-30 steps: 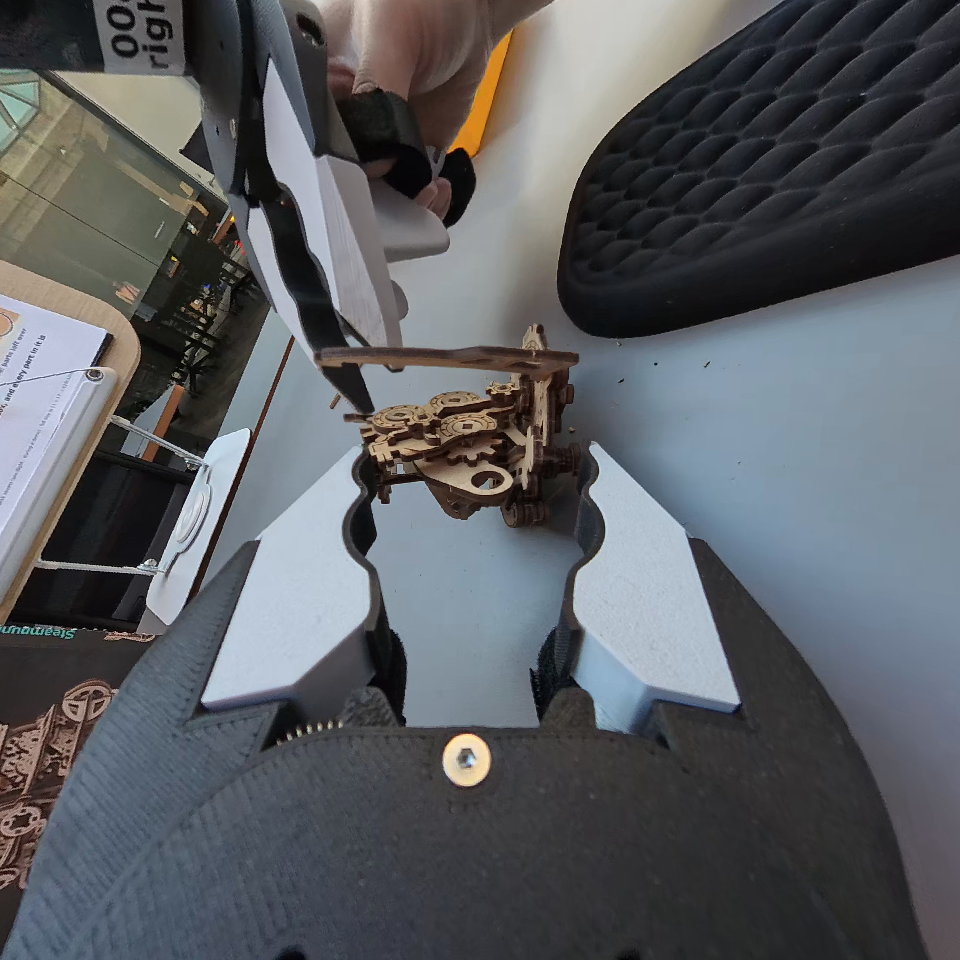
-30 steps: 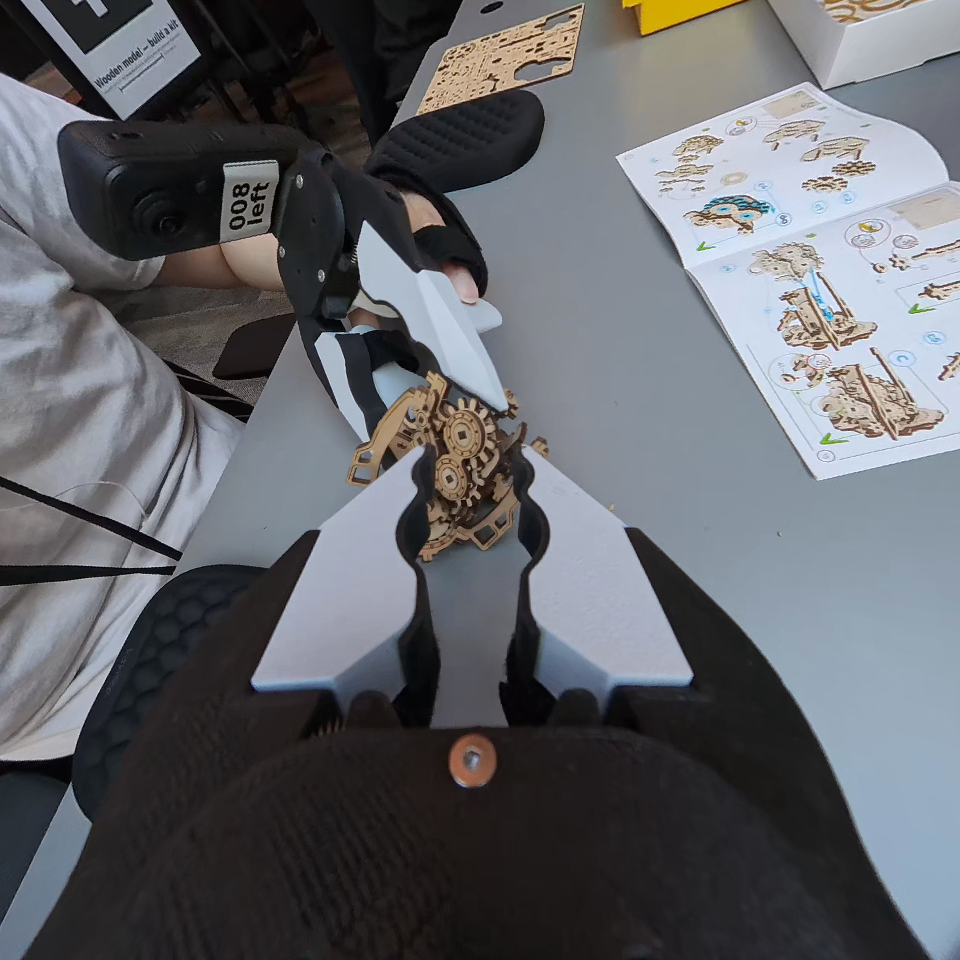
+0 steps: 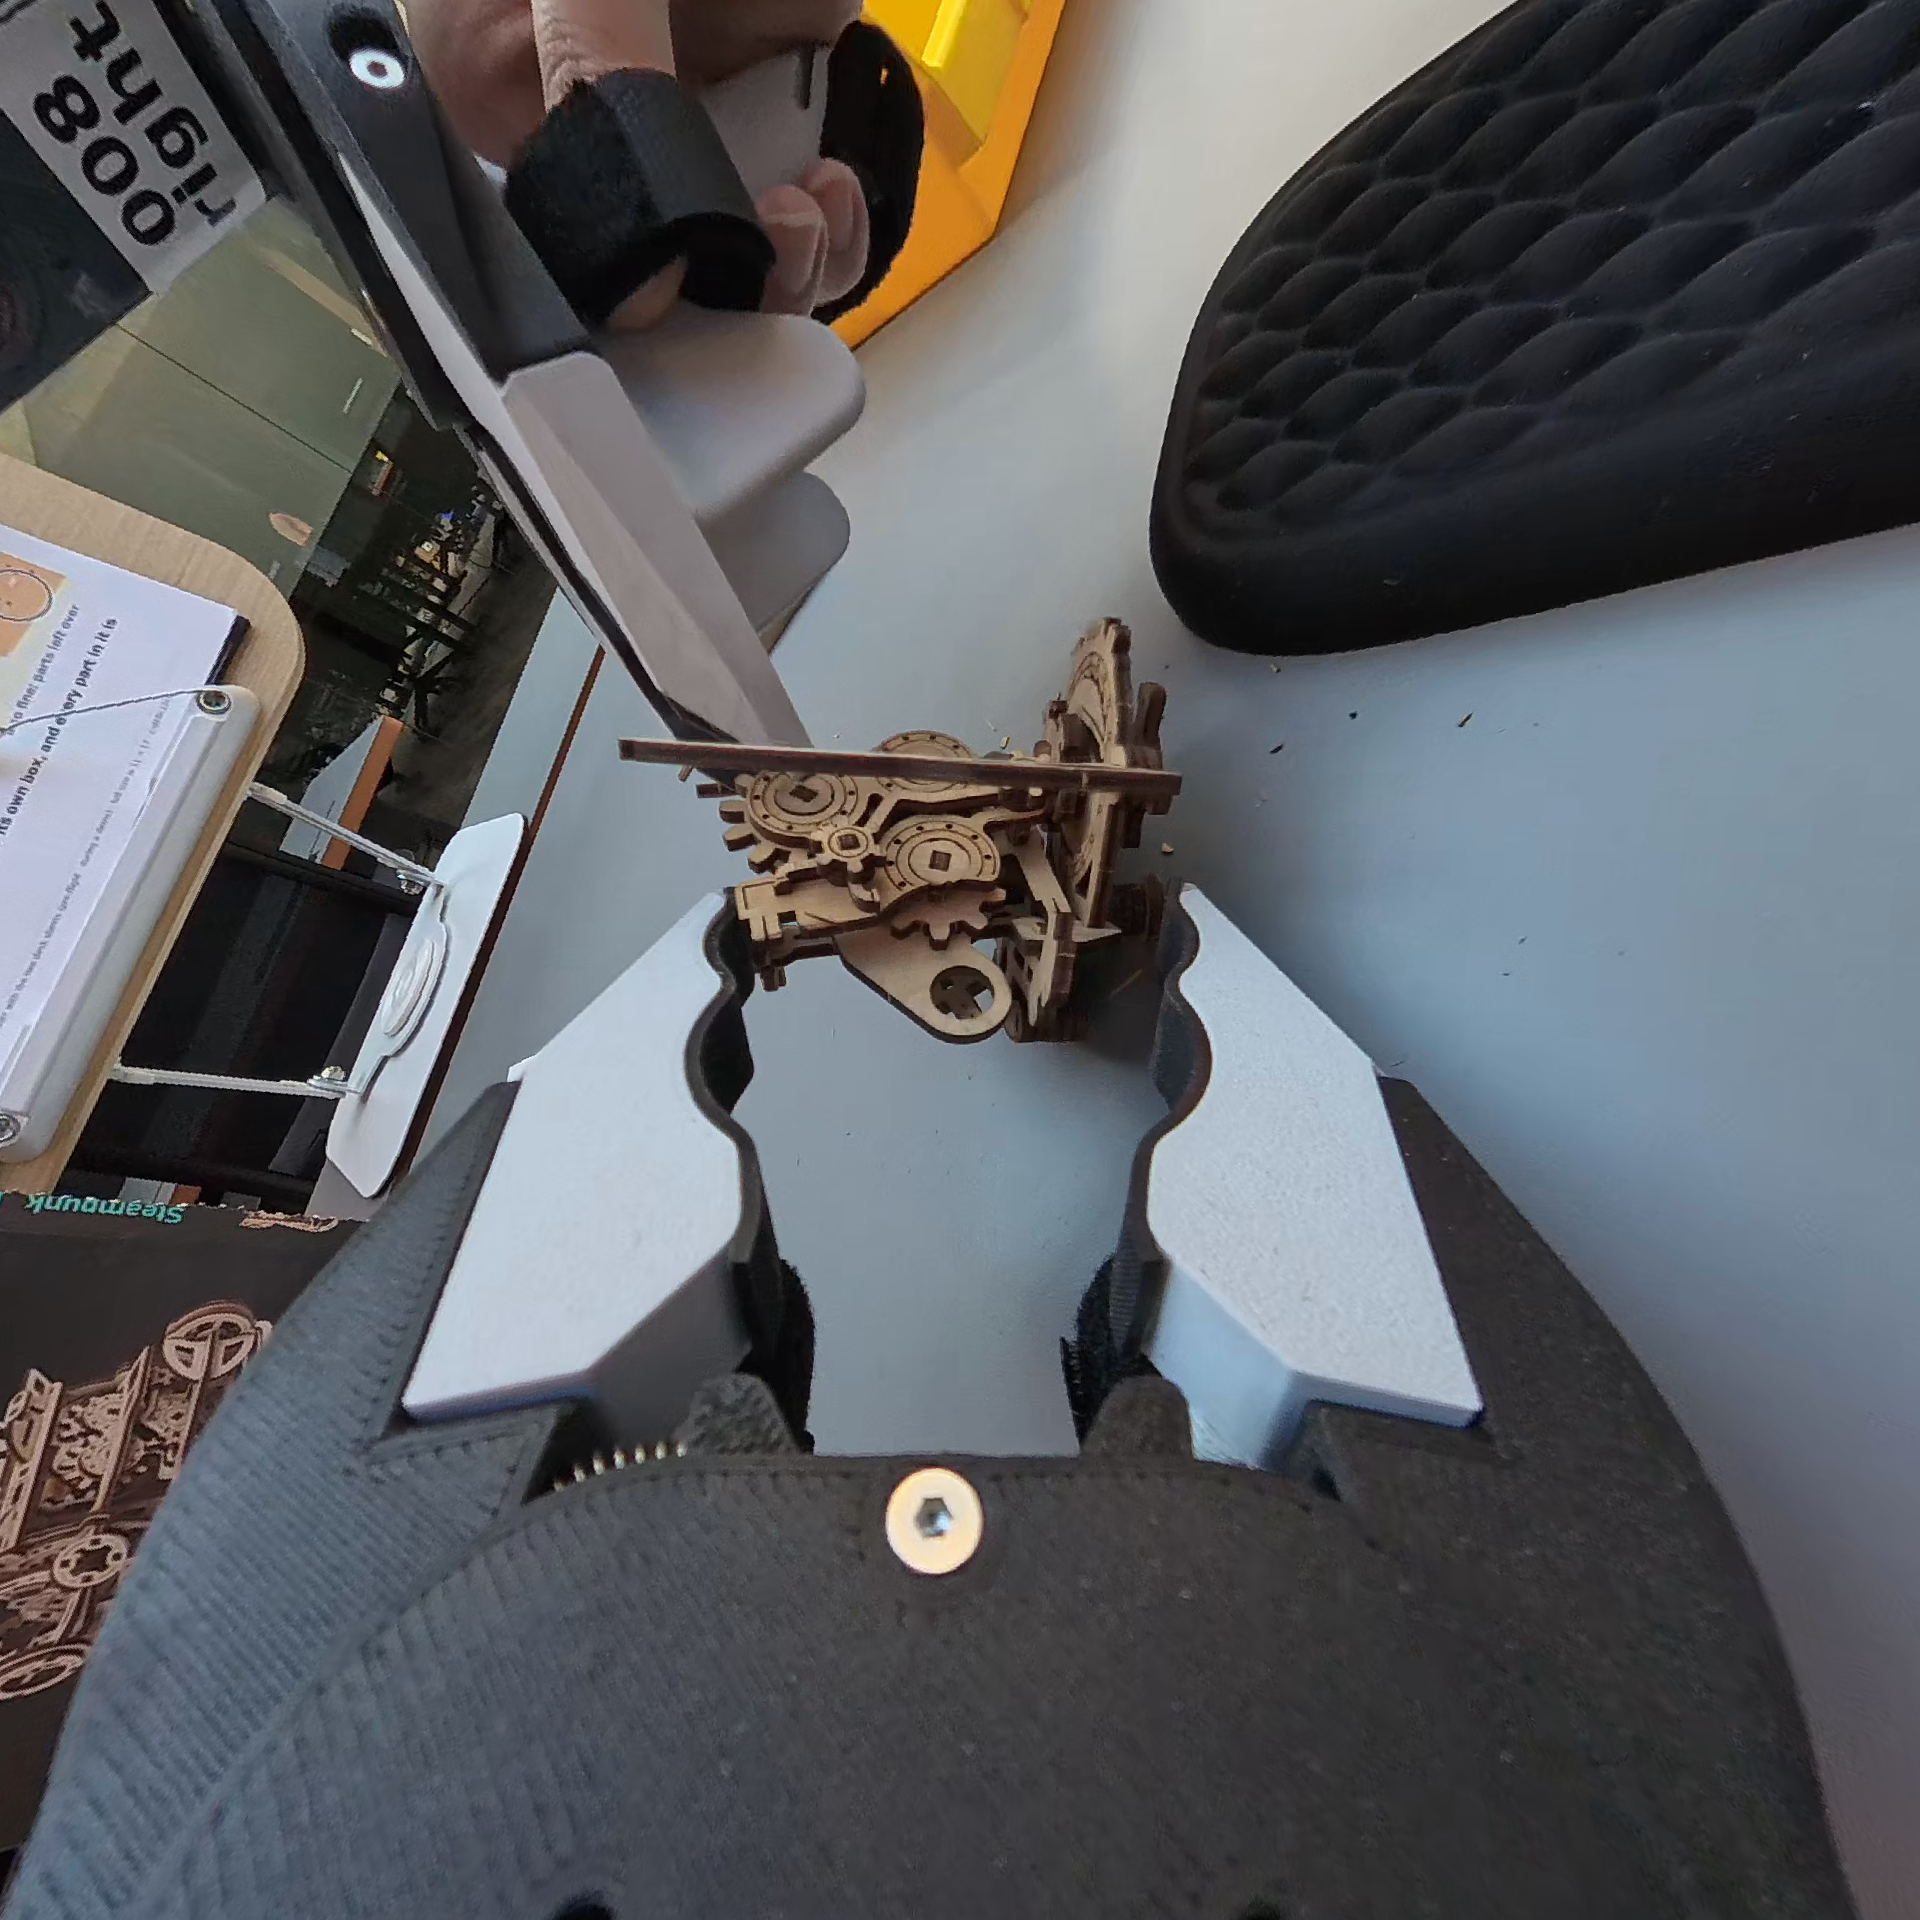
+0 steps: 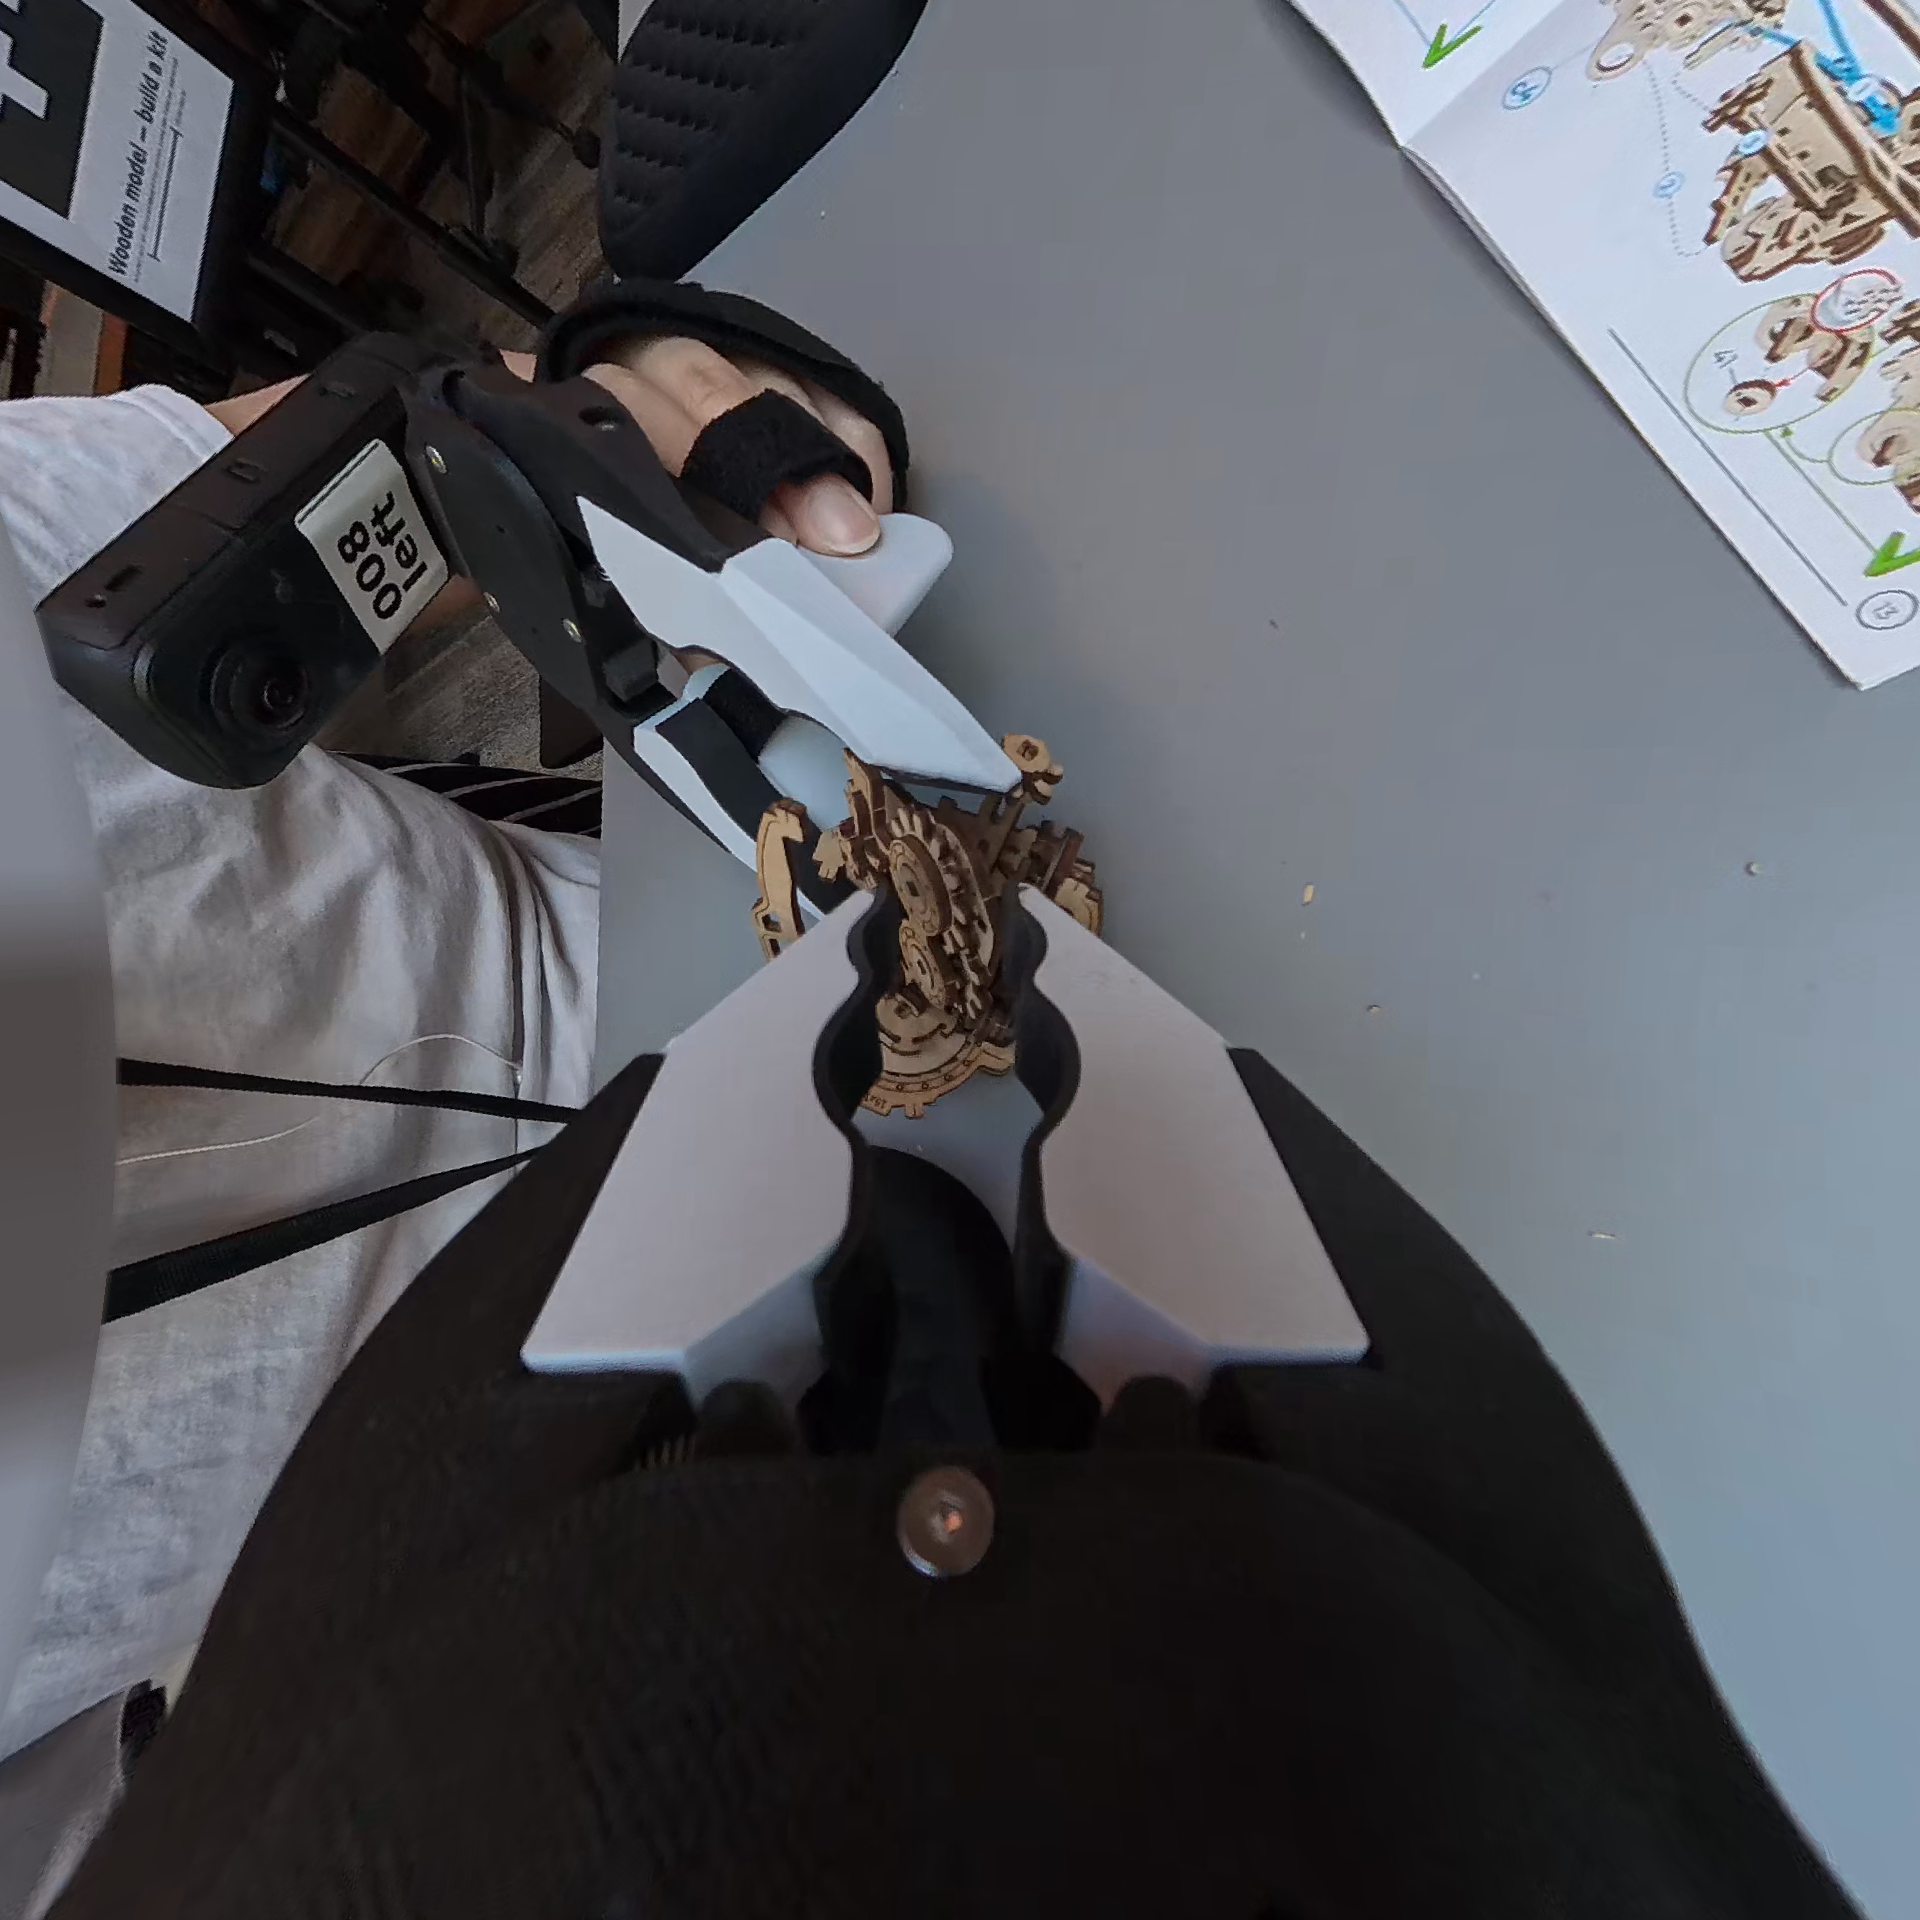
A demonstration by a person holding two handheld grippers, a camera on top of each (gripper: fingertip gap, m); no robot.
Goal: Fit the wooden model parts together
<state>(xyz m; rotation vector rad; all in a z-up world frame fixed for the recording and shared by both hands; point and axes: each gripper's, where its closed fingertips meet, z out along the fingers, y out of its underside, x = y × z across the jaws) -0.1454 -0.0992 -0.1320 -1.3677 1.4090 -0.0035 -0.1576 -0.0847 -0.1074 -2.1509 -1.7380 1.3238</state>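
Observation:
A small wooden gear model (image 3: 914,883) sits on the grey table (image 3: 1558,1039). My left gripper (image 3: 956,914) is closed around it, one fingertip on each side. My right gripper (image 3: 795,732) comes down from the upper left, shut on a thin flat wooden part (image 3: 894,767) that lies edge-on across the top of the gears. In the right wrist view, my right gripper (image 4: 951,914) has a narrow gap, with the model (image 4: 935,997) showing through it. The left gripper (image 4: 894,821) straddles the model from behind. A curved wooden piece (image 4: 774,883) sticks out to the left.
A black honeycomb cushion (image 3: 1558,312) lies at the far right and a yellow box (image 3: 956,156) behind. An open instruction booklet (image 4: 1714,260) lies on the table. A dark kit box (image 3: 104,1403) and a sign stand (image 3: 104,831) are at the left. The person's torso (image 4: 312,987) is at the table edge.
My right gripper has lowered the flat part from just above the model onto the top of the gears. Both grippers have closed in on the model.

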